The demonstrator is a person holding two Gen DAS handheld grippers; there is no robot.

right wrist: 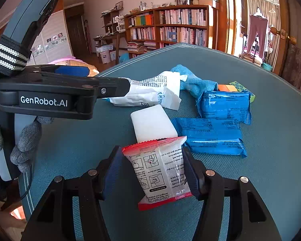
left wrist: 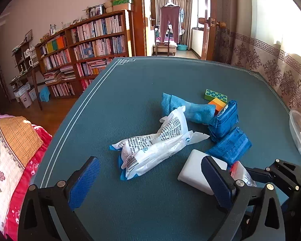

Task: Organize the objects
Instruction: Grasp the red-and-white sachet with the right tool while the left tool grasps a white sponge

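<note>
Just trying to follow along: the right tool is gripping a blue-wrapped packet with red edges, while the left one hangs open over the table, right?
Not quite. The packet in the right tool is clear and white with red edges, as the right wrist view shows; the blue packets lie on the table. The left tool does hang open.

Right gripper point(right wrist: 153, 172) angles downward, its blue pads pressed in on both sides of the red-edged sachet point(right wrist: 160, 170), so that's a firm pinch. Off to its left sits the left gripper point(left wrist: 150, 177), also tilted down, jaws standing wide apart with nothing between the pads. A grey-gloved hand point(right wrist: 20, 142) wraps the left gripper's handle from below (a striped strap circles the handle above it). The two grippers sit close, side by side, both pointing forward.
</note>
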